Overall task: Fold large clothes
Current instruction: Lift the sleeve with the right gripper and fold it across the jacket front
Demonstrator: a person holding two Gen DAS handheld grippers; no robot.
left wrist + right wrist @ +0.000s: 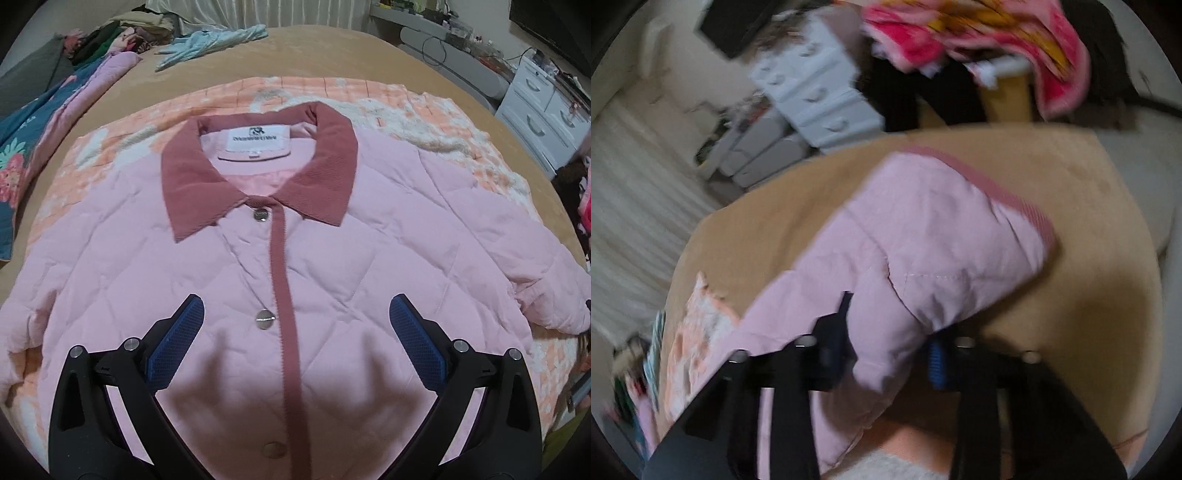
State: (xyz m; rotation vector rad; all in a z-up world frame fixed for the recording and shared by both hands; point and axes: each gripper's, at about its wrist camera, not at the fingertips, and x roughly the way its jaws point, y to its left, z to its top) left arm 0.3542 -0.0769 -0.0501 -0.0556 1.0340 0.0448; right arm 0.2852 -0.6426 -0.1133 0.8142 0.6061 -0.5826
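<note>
A soft pink quilted jacket [332, 266] with a dark pink ribbed collar [258, 177] lies flat, front side up, on a fluffy orange and white blanket [424, 118]. The blanket is spread over a big tan bed [332, 48]. A dark pink strip [280, 280] runs down the jacket's middle, with round silver snap buttons [266, 318] beside it.

The left gripper [295, 325] hangs over the jacket's chest. Its two blue pads [181, 339] stand far apart, with nothing pinched between them.

The right gripper [890, 347] is squeezed on the jacket's puffy pink sleeve [916, 251]. The sleeve bunches up between the two black fingers [834, 343], and its dark pink cuff [1027, 210] points away over the bed. This view is blurry.

A white chest of drawers [543, 110] stands beside the bed. A pile of mixed clothes [122, 33] sits at the far end.
</note>
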